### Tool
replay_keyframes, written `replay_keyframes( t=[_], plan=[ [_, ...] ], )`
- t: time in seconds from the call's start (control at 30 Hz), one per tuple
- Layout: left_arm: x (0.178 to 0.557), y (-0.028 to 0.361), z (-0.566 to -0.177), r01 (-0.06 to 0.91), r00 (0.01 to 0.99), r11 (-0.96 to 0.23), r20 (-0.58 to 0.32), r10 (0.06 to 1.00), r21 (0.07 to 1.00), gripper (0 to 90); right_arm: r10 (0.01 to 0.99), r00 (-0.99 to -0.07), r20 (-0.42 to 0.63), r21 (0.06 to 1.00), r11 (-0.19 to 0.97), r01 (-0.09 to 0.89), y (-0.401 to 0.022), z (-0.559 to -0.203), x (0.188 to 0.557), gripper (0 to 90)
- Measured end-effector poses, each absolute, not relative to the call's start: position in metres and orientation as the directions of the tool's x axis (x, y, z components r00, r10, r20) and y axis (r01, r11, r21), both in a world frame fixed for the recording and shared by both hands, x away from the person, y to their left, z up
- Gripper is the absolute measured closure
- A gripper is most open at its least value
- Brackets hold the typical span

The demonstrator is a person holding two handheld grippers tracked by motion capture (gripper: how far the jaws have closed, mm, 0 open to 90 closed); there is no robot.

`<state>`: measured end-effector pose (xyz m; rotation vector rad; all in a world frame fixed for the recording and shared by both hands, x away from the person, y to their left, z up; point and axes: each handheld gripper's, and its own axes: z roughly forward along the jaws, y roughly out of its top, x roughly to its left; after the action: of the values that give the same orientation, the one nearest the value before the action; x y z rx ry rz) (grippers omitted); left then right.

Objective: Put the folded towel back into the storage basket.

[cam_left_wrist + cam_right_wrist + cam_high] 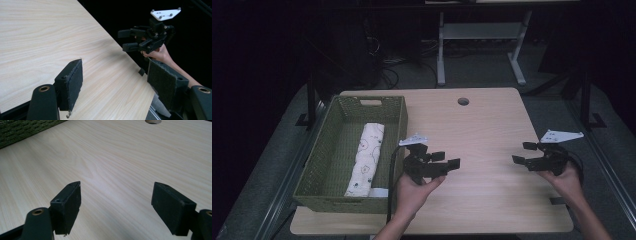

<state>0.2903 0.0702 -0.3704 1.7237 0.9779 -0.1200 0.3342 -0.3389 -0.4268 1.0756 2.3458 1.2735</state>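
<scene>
At the counter's [492,125] nine o'clock edge stands the basket [334,187], a green woven one with a handle slot in its far wall. The towel [367,157] lies rolled inside it, white with a small print, running from twelve to six o'clock along the basket's right half, its near end touching the near wall.

Just beside the basket, at its three o'clock, I hold my left claw [451,160] over bare wood. Its jaws point toward three o'clock and stand wide apart with nothing between them. In the left gripper view my left claw [115,80] shows padded jaws split over the counter's [37,37] pale grain, and my right claw [127,40] sits at about one o'clock, off past the counter's edge.

Well apart from the left, toward the counter's three o'clock edge, I hold my right claw [523,152]. It points back toward nine o'clock, jaws spread and holding nothing. In the right gripper view my right claw [116,202] gapes over the counter [112,157], with the basket [22,130] at eleven o'clock and the cable hole [153,121] at one o'clock.
</scene>
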Motion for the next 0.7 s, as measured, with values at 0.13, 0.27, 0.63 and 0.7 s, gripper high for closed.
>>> replay_keyframes(
  t=[0.13, 0.27, 0.63, 0.7],
  plan=[
    [0.291, 0.066, -0.375, 0.657, 0.654, -0.070, -0.521, 0.548, 0.751, 28.2, 0.720, -0.684, 0.117, 0.802, 0.337, 0.492, -0.345, -0.431, 0.329, 23.3],
    [0.292, 0.064, -0.380, 0.658, 0.654, -0.072, -0.522, 0.548, 0.749, 28.1, 0.726, -0.677, 0.120, 0.805, 0.328, 0.495, -0.351, -0.434, 0.323, 23.3],
    [0.292, 0.056, -0.396, 0.652, 0.659, -0.084, -0.508, 0.555, 0.754, 28.1, 0.734, -0.668, 0.120, 0.796, 0.331, 0.507, -0.358, -0.447, 0.306, 23.3],
    [0.291, 0.055, -0.398, 0.649, 0.663, -0.089, -0.504, 0.554, 0.755, 28.1, 0.737, -0.665, 0.119, 0.794, 0.331, 0.510, -0.360, -0.451, 0.301, 23.3]
  ],
)
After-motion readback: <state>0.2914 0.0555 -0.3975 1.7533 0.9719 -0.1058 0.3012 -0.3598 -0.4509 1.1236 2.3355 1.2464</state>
